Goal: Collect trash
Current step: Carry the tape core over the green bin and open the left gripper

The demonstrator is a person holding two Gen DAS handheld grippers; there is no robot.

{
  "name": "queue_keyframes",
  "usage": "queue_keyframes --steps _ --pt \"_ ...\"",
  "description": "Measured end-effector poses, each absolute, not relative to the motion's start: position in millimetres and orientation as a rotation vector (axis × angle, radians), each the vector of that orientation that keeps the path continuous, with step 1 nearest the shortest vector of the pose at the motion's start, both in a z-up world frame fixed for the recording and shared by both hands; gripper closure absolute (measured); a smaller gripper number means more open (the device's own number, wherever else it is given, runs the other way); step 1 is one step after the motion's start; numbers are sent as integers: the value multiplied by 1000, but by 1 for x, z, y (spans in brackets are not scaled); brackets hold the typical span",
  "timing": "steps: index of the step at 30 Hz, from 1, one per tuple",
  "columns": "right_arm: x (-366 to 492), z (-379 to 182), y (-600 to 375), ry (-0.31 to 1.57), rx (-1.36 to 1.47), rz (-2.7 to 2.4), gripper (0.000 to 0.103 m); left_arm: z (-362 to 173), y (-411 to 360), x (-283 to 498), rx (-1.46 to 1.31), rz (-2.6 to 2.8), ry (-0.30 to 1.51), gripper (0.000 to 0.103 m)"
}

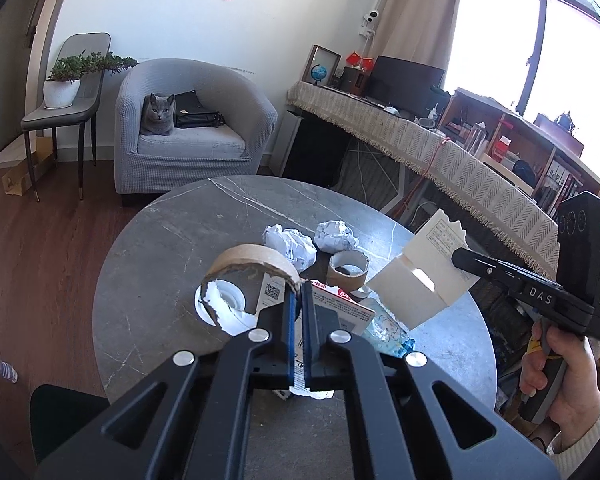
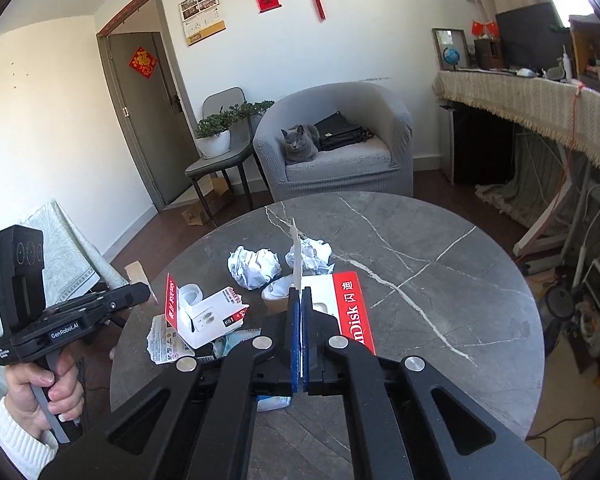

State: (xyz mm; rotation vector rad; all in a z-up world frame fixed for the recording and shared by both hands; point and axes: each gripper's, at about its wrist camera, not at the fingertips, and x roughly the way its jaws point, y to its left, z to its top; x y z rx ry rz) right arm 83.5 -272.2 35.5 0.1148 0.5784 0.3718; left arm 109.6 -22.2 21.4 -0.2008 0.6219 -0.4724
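My left gripper [image 1: 299, 292] is shut on a torn brown cardboard tape ring [image 1: 244, 266] and holds it above the round grey marble table [image 1: 172, 248]. My right gripper [image 2: 300, 294] is shut on the flap of a white SanDisk box [image 2: 350, 304], which also shows lifted in the left wrist view [image 1: 416, 284]. On the table lie two crumpled paper balls [image 1: 290, 244] [image 1: 335, 235], a small cardboard roll [image 1: 347, 269], a torn red-and-white package [image 2: 204, 316], and a plastic wrapper [image 1: 388, 330].
A grey armchair [image 2: 340, 160] with a cat [image 2: 298, 144] and a black bag stands behind the table. A chair with a potted plant [image 2: 216, 136] is to its left. A cloth-covered desk [image 2: 540, 96] runs along the right.
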Motion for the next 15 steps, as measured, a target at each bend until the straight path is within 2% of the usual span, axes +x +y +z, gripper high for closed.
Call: queue_keyframes --steps 7,15 --pt "85 35 -251 585 46 370 103 33 -12 102 -220 -475 578 99" --pt "72 57 -240 481 36 369 103 41 8 92 -216 -449 544 99"
